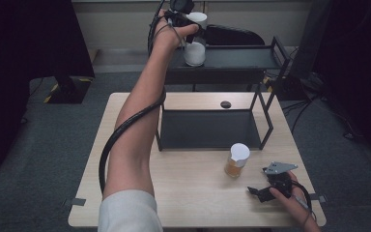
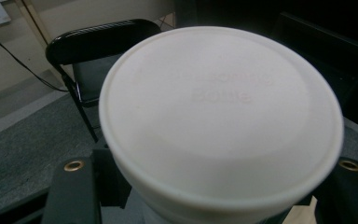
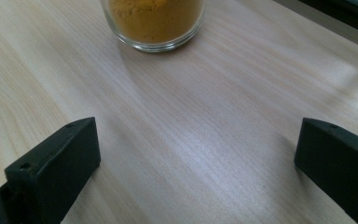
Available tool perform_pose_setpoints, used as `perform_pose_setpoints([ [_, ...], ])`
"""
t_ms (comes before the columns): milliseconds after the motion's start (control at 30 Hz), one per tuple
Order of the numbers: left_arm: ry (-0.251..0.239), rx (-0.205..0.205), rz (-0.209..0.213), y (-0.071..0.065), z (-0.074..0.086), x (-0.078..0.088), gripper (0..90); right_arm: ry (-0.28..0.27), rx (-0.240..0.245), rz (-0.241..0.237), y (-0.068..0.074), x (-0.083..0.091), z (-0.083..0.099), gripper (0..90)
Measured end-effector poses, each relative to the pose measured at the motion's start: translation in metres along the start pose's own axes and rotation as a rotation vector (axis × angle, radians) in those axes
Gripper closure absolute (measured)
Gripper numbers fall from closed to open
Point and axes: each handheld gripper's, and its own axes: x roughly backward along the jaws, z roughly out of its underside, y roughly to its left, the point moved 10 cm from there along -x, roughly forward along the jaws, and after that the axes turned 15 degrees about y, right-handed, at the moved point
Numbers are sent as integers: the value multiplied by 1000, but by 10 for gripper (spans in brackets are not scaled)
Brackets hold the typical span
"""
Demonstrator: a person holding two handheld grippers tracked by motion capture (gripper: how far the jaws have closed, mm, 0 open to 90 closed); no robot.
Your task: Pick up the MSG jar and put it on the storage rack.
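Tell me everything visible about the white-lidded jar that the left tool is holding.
The jar is clear glass with white contents and a round, flat white lid bearing faint raised lettering. It stands upright, seemingly on the top level of the black shelf at the far side. The left tool grips it just under the lid, a black jaw on each side.

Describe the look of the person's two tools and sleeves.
Both tools are black. The right tool carries a grey three-cornered plate on top; its jaws are blocky, each with a small hole. A ribbed black cable trails from the left tool. The left sleeve is short and white.
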Motion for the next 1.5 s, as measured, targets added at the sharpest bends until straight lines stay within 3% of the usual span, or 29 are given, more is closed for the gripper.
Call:
perform_pose_setpoints([
  [167,-12,17,-5,-1,2,-1,285,0,1,1,0,0,0,0],
  [333,-14,65,-14,-2,7,1,101,0,1,1,0,0,0,0],
  [500,-17,65,-16,-5,16,6,59,-1,1,0,0,0,0,0],
  [900,-39,83,-7,-12,42,14,7,-1,1,1,0,0,0,0],
  [1033,-29,72,-6,-15,50,13,7,-1,1,1,0,0,0,0],
  [1333,-45,17,60,-25,72,7,17,-1,2,1,0,0,0,0],
  [1500,-47,14,80,-29,81,3,17,-1,2,1,0,0,0,0],
])
